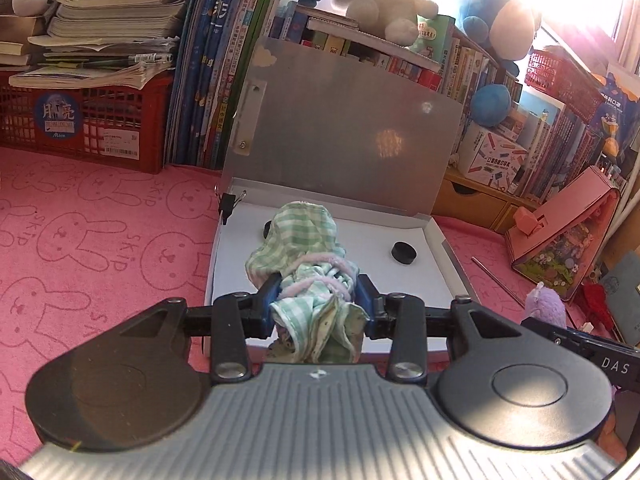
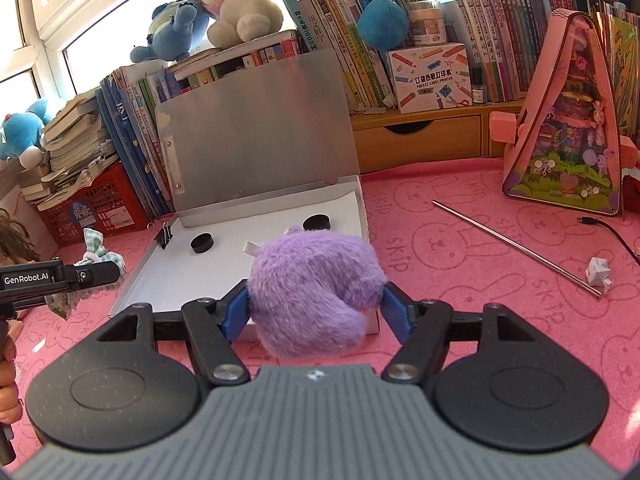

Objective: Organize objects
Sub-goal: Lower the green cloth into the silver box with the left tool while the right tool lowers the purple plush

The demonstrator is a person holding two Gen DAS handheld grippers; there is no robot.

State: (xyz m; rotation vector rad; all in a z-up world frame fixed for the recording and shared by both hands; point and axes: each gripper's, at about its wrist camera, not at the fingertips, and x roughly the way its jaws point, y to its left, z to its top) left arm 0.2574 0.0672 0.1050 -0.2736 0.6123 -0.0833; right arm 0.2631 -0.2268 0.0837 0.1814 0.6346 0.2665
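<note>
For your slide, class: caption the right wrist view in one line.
Right hand-held gripper holds a purple plush toy above the open box containing two black discs.

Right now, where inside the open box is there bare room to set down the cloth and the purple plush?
Inside the open box, the white floor is bare in front of the two black discs, and between them. The far-left corner by the binder clip is tighter. Outside, the pink mat is bare up to the metal straw.
</note>
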